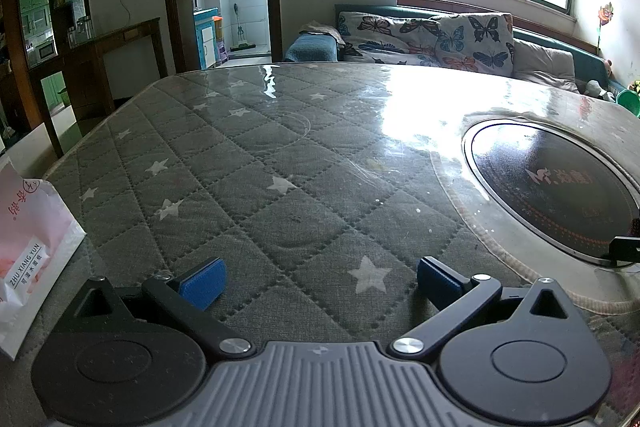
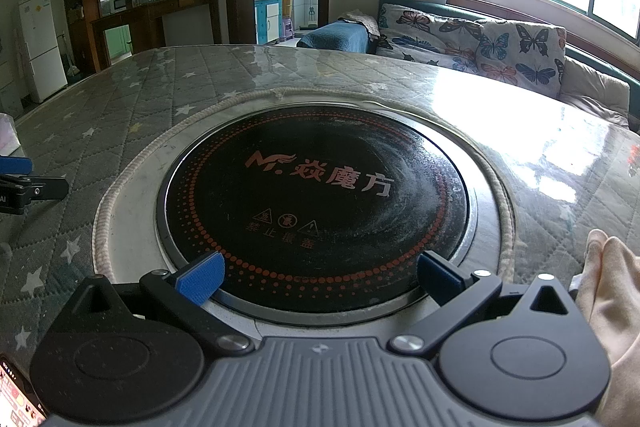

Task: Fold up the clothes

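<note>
A piece of cream fabric [image 2: 610, 291] shows at the right edge of the right wrist view, lying on the table beside my right gripper; most of it is cut off by the frame. My right gripper [image 2: 320, 281] is open with nothing between its blue pads, and it hovers over the near rim of the round black induction hob [image 2: 316, 187]. My left gripper [image 1: 320, 283] is also open and holds nothing, low over the grey quilted star-print table cover [image 1: 260, 167]. No garment appears in the left wrist view.
The hob [image 1: 560, 195] is set into the table right of my left gripper. A white and pink tissue pack [image 1: 28, 239] stands at the table's left edge. A phone [image 2: 20, 401] lies at the near left corner. A sofa with butterfly cushions [image 2: 480, 43] is behind the table.
</note>
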